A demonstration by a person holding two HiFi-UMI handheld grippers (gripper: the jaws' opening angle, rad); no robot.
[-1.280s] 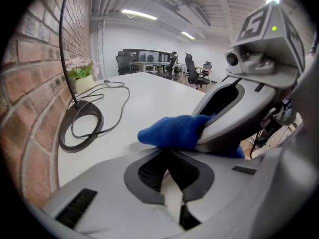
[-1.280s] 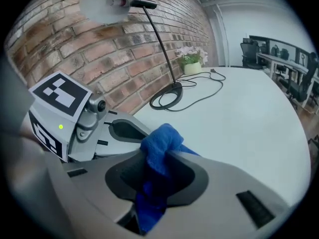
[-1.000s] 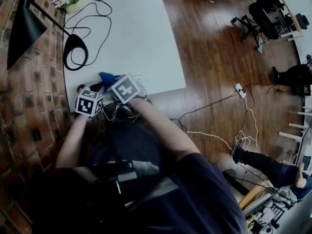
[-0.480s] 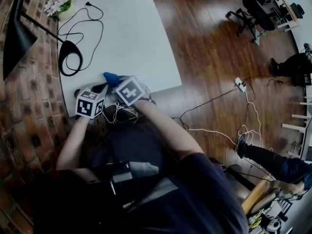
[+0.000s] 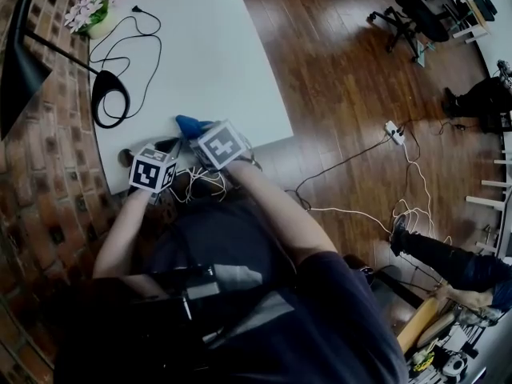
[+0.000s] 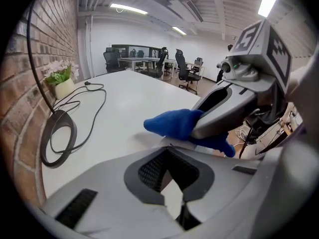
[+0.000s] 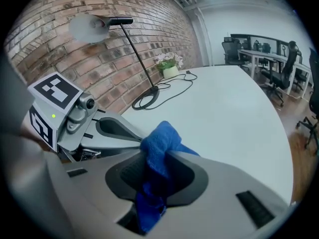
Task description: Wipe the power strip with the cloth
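Cloth (image 7: pixel 159 139) (blue, bunched) is pinched in the right gripper (image 7: pixel 157 171) at lower centre, while the left gripper (image 6: pixel 173 190) has its jaws pressed together, empty.

Blue cloth (image 7: pixel 158 136) — crumpled, pinched in the right hand-held gripper (image 7: pixel 160 169) — over the white table (image 7: pixel 234 108).

An open-plan office: rows of desks (image 7: pixel 256 43) and swivel chairs (image 6: pixel 185 73) under strip lights (image 6: pixel 128 8).
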